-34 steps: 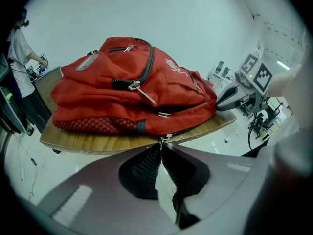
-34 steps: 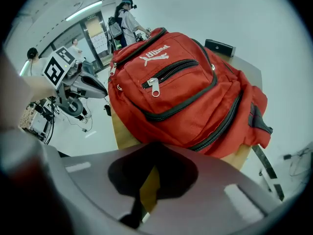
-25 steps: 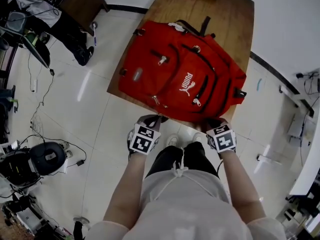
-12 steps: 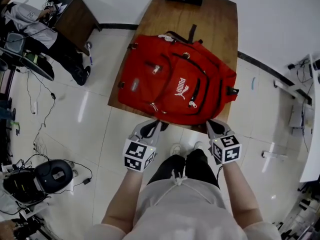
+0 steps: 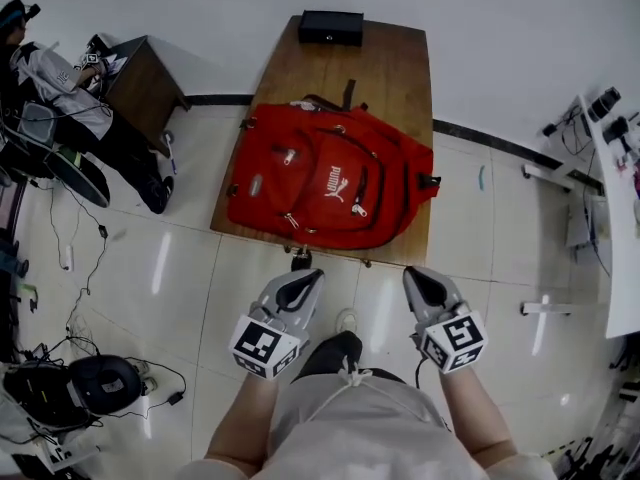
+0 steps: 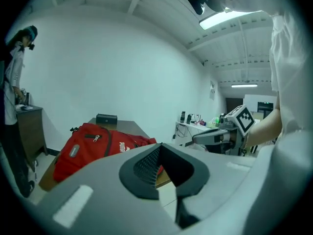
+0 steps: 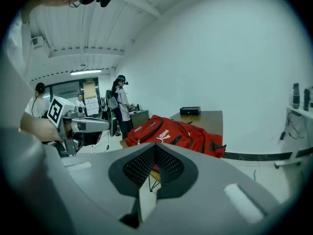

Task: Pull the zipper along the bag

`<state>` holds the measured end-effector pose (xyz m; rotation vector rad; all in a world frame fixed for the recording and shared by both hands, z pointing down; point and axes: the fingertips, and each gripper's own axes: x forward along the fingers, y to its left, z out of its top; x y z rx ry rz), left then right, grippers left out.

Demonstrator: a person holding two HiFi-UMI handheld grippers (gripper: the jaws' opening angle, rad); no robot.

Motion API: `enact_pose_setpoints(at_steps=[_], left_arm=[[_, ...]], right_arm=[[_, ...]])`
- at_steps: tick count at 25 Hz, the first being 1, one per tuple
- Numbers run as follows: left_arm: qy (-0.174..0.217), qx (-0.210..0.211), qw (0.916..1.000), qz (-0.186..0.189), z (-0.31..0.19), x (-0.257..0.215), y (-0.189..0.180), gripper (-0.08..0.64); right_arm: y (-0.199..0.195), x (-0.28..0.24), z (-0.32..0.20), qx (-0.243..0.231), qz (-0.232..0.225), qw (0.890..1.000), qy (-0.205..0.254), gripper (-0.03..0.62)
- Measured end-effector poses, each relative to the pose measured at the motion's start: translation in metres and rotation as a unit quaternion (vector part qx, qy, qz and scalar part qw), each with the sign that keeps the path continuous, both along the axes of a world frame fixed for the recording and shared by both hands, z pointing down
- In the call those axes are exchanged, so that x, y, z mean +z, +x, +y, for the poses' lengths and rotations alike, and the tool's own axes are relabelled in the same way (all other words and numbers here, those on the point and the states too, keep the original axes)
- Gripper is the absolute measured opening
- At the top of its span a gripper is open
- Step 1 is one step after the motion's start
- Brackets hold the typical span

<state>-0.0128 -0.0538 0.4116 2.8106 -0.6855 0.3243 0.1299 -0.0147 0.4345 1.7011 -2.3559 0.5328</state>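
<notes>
A red backpack [image 5: 325,183] lies flat on the wooden table [image 5: 385,68], white logo up, with silver zipper pulls [image 5: 291,221] on its front pockets. It also shows in the left gripper view [image 6: 93,148] and the right gripper view [image 7: 171,133]. My left gripper [image 5: 300,286] and right gripper [image 5: 420,283] hang over the tiled floor, a short way in front of the table's near edge and apart from the bag. Both are shut with nothing between the jaws. Each camera looks past its own closed jaws, left [image 6: 159,165] and right [image 7: 154,168], toward the bag.
A black box [image 5: 331,27] sits at the table's far end by the white wall. A person works at a dark side desk [image 5: 130,73] on the left. Cables and black gear [image 5: 95,383] lie on the floor at lower left. White shelving [image 5: 610,168] lines the right side.
The person has stepped back from the table. Both grippers have drawn away from the bag's near edge toward the body, and the bag now looks farther off.
</notes>
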Motion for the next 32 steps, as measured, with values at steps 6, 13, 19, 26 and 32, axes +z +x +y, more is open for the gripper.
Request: enact_pose_setpoints(at_steps=[6, 13, 19, 26, 32], left_arm=[[0.006, 0.009, 0.9995, 0.030, 0.071, -0.021, -0.021, 0.008], [0.049, -0.011, 0.9974, 0.053, 0.085, -0.046, -0.062, 0.008], [0.080, 0.021, 0.9955, 0.046, 0.106, -0.053, -0.104, 0.008], [0.065, 0.043, 0.9955, 0.053, 0.115, -0.068, -0.169, 0.008], [0.066, 0.056, 0.9943, 0.063, 0.131, -0.075, -0.203, 0.008]], right_arm=[[-0.029, -0.011, 0.076, -0.025, -0.005, 1.000, 0.013, 0.008], [-0.056, -0.033, 0.103, -0.002, 0.026, 0.998, 0.052, 0.008], [-0.096, -0.037, 0.123, 0.053, 0.026, 0.996, 0.065, 0.008], [-0.167, -0.052, 0.136, 0.087, 0.016, 0.993, 0.075, 0.008], [-0.216, -0.061, 0.152, 0.093, 0.030, 0.991, 0.087, 0.008]])
